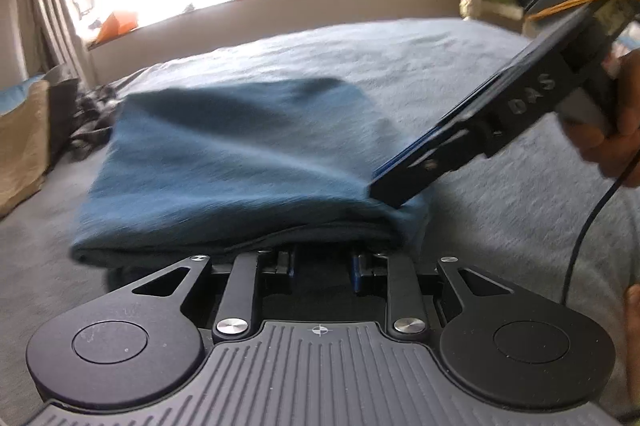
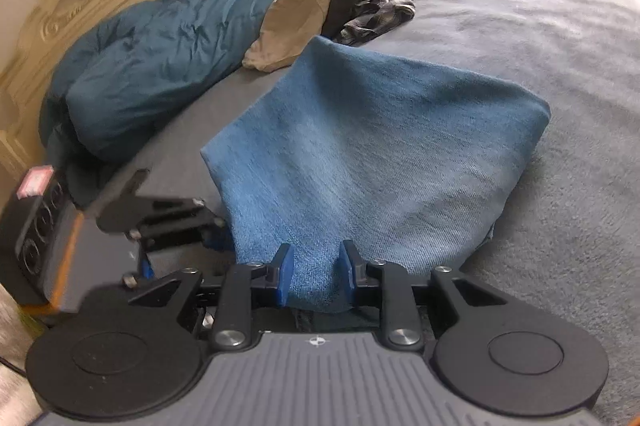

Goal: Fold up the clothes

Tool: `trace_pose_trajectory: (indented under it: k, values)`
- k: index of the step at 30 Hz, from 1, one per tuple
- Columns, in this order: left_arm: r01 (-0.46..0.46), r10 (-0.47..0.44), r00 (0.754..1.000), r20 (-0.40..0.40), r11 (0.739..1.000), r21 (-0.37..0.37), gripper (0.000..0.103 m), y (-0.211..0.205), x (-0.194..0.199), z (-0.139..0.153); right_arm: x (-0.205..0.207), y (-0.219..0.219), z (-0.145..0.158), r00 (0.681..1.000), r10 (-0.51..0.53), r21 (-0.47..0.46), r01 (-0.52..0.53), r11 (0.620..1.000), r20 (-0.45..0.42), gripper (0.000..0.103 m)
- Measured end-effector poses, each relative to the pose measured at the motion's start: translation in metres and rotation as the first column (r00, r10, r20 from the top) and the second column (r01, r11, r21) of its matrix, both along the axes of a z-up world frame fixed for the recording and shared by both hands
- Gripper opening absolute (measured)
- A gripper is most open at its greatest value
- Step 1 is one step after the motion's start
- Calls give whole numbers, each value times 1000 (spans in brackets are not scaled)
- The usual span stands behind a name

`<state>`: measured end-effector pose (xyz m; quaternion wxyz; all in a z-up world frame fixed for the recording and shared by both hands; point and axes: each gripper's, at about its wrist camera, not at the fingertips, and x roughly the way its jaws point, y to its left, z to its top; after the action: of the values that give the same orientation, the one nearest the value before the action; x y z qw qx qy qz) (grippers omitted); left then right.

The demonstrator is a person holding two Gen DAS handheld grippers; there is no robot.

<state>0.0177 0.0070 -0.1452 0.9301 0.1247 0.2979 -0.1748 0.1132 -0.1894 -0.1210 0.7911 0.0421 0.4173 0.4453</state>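
Lying on bed: folded blue garment (image 2: 372, 161) rested on the grey bedspread (image 2: 560, 45).
Left gripper (image 1: 322, 264): pinched the garment's near edge.
Right gripper (image 2: 316, 274): pinched a bunched corner, pads (image 2: 285, 276) against cloth.
Beyond: teal pillow (image 2: 160, 65), plaid clothes (image 2: 380, 5).

A blue, soft knit garment (image 2: 376, 161) is seen folded into a thick, roughly square bundle on the grey bedspread. Several layers are stacked at its near edge (image 1: 248, 238), where a darker inner layer is glimpsed beneath the top fold. The upper surface is lightly creased and raised at the near edge, sloping away toward the far corners. One corner (image 2: 320, 43) is pointed toward the pillows, another (image 2: 540, 109) is spread toward the open bedspread.
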Motion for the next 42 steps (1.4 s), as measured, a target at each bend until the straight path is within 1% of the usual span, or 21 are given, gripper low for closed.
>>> trace_pose_trajectory:
  k: [2,5,7,9,11,13,16,17,18,20,24,26,27,28,30,31,32,33,36,38,42]
  values:
    - [-24,24,999,-21,1000,16,25,7,-5,6,-5,1,1,999,13,-22,-12,1000,33,26]
    - [-60,60,997,-53,998,-7,25,22,-13,18,-8,0,0,999,17,-28,-15,999,50,27]
    - [-92,89,995,-47,993,-75,25,35,-21,33,-12,1,0,997,23,-42,-20,999,75,26]
    - [-102,100,995,-23,982,-158,24,43,-28,48,-16,2,0,995,21,-51,-16,999,96,26]
    - [-85,86,996,0,977,-196,24,40,-26,56,-21,3,0,993,10,-56,-3,998,115,26]
    - [-55,58,998,9,981,-187,24,27,-17,54,-25,3,-1,991,-10,-55,17,998,131,27]
    - [-7,3,999,-33,992,-128,24,3,3,32,-31,1,-2,989,-58,-35,63,997,137,27]
    - [-6,0,999,-54,995,-99,24,-2,10,22,-31,-1,-3,989,-72,-24,76,997,132,27]
    - [-3,-1,998,-55,997,-74,24,-5,13,15,-31,-2,-3,989,-87,-11,89,996,123,27]
    - [5,-6,1000,-26,998,-55,23,-7,10,8,-27,-7,-3,989,-120,12,119,993,88,27]
    - [-4,2,1000,-30,997,-72,23,-4,10,9,-17,-20,7,980,-197,47,197,979,6,28]
    - [-8,6,1000,-28,997,-73,23,-4,9,7,-15,-31,19,970,-242,57,241,969,20,29]
    - [-9,7,1000,-25,998,-70,23,-5,7,7,-15,-34,23,970,-244,64,242,968,24,29]
    - [-7,6,1000,-22,998,-66,23,-5,7,6,-15,-36,25,971,-238,59,236,970,30,29]
    - [-4,2,1000,-24,997,-71,23,-4,7,4,-15,-29,20,978,-205,-12,206,979,46,28]
    - [-1,-1,1000,-27,997,-75,23,-3,7,4,-15,-20,9,980,-191,-106,196,975,60,28]
    - [3,-5,1000,-28,997,-72,23,-4,6,3,-17,-14,0,980,-177,-157,190,969,89,28]
    - [5,-7,1000,-22,998,-65,23,-5,5,3,-18,-11,-6,980,-169,-167,186,968,109,28]
    - [5,-6,1000,-19,998,-63,23,-5,5,4,-8,-16,-8,979,-194,-141,200,970,56,28]
    - [1,-3,1000,-28,997,-72,23,-5,6,6,-10,-13,-9,981,-180,-168,190,967,73,28]
    - [-2,-4,999,-50,993,-120,24,-4,6,10,-12,-11,-11,982,-171,-191,183,964,78,28]
